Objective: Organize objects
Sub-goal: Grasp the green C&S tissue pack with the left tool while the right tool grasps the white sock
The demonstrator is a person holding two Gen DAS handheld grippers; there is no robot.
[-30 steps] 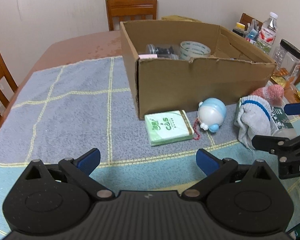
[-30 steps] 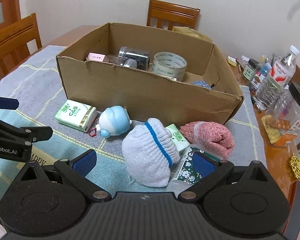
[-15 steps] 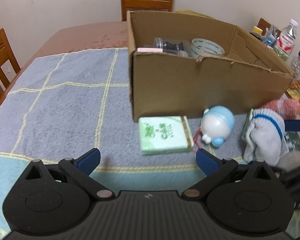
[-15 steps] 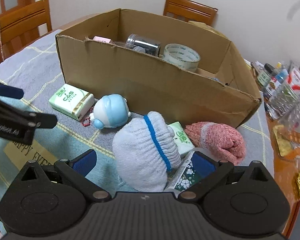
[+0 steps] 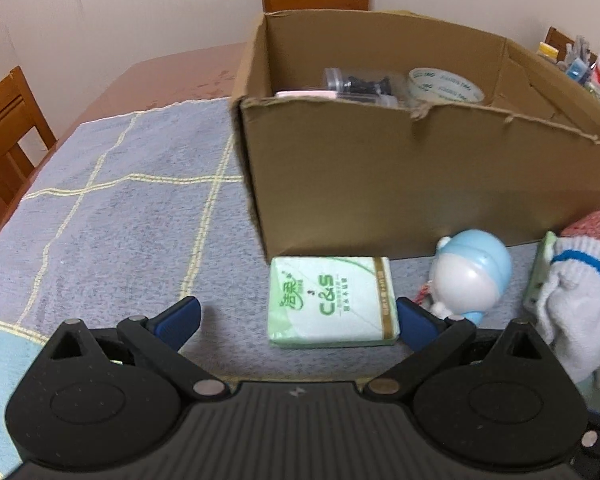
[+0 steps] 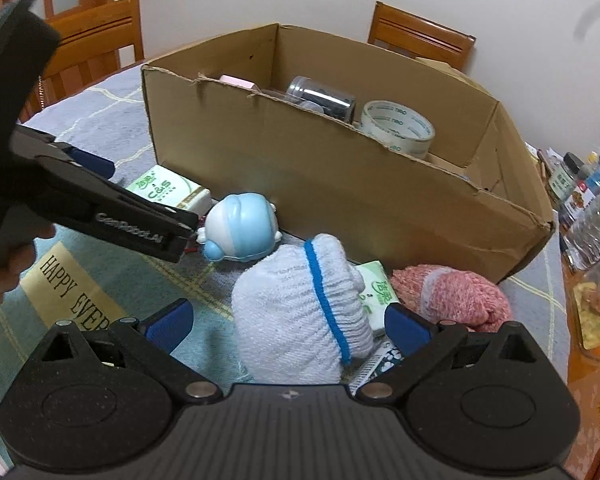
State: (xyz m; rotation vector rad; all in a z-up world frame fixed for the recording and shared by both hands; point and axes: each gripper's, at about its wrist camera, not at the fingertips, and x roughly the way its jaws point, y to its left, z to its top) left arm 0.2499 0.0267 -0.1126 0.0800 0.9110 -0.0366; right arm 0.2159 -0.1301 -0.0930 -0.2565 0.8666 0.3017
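Two tools work over a surface [image 5: 112, 208] covered by a grey-blue checked cloth. The left tool [image 5: 298, 320] has its blue-padded fingers [image 5: 180, 316] spread wide apart, with a green C&S tissue pack [image 5: 332, 304] lying flat between them; the right pad sits just beside the pack's gold-striped edge, though contact cannot be confirmed. That pack rests just in front of the cardboard box [image 5: 400, 176], near its left front corner. Just to its right lies a blue-and-white round toy figure [image 5: 474, 276], and beyond that a white knitted sock bundle with a blue stripe [image 5: 576, 304].

From the right wrist view, the right tool [image 6: 288, 326] is also spread open, and the white sock bundle [image 6: 300, 316] sits between its fingers [image 6: 408, 326], not clamped. A second green tissue pack [image 6: 378, 296] peeks out behind the sock, beside a pink knitted bundle [image 6: 456, 296] close to the box's front wall. Inside the box [image 6: 340, 168] are a roll of clear tape [image 6: 398, 128], a transparent jar [image 6: 320, 96] lying on its side and a pink item [image 6: 236, 81]. The left tool [image 6: 116, 200] reaches in from the left above the first tissue pack [image 6: 168, 192].
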